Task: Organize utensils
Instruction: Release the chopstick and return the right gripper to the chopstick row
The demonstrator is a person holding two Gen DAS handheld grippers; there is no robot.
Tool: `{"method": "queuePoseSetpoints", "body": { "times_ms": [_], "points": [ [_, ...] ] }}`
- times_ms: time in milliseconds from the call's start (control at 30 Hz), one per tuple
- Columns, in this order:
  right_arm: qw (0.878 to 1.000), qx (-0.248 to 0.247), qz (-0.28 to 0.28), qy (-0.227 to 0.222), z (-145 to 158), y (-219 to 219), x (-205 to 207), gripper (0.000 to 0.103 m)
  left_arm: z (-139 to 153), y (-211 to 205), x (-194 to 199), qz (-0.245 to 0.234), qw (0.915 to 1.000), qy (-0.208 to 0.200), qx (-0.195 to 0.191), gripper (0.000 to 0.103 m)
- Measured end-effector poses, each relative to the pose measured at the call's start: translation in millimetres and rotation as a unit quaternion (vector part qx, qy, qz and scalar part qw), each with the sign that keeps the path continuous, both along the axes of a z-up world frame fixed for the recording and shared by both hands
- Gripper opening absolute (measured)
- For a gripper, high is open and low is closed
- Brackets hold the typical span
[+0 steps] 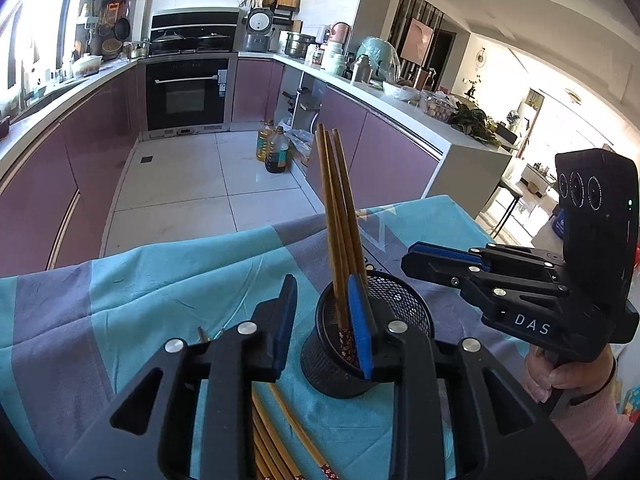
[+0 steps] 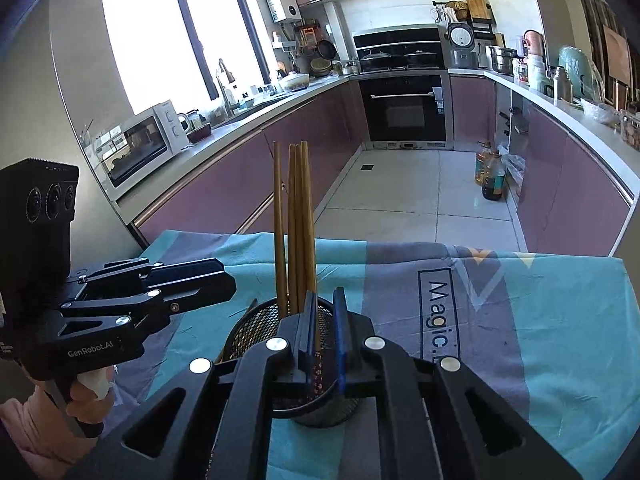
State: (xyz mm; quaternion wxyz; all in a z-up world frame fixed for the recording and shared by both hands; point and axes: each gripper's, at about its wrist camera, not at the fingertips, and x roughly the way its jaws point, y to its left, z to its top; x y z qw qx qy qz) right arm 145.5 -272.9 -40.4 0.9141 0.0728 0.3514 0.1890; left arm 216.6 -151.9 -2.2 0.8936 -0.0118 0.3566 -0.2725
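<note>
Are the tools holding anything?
Seemingly nothing. The left tool gapes open; the right tool's blue pads stand slightly apart around the patterned end of a brown wooden chopstick in the black mesh cup, without squeezing it.

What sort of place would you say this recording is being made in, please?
It looks like a home kitchen: a built-in oven sits under the hob, a microwave stands on the counter by the window, and a rice cooker is on the worktop.
</note>
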Motion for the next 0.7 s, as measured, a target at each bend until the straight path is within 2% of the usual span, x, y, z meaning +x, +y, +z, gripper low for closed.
{"method": "queuePoseSetpoints", "body": {
  "times_ms": [167, 233, 367, 533, 700],
  "points": [
    [0.999, 0.003, 0.002, -0.037, 9.1, 2.4, -24.1, 0.03, 6.9, 23.2, -18.0, 0.034, 0.9987, -0.037, -0.006, 0.032],
    [0.999, 0.006, 0.01, -0.053, 12.9, 5.3, -36.8, 0.031, 9.7, 37.1, -29.1, 0.047, 0.9974, -0.053, -0.008, 0.037],
    [0.996, 0.017, 0.05, -0.068, 14.6, 18.5, -63.3, 0.038, 3.3, 62.4, -48.8, 0.062, 0.996, -0.064, 0.006, 0.039],
    [0.995, 0.006, 0.088, -0.04, -7.5, 44.9, -80.2, 0.038, -24.6, 89.4, -68.2, 0.073, 0.9961, -0.04, 0.028, 0.039],
    [0.995, -0.007, 0.099, 0.014, -44.8, 69.1, -75.8, 0.038, -66.6, 101.2, -79.6, 0.076, 0.9955, -0.001, 0.056, 0.039]
  ]
}}
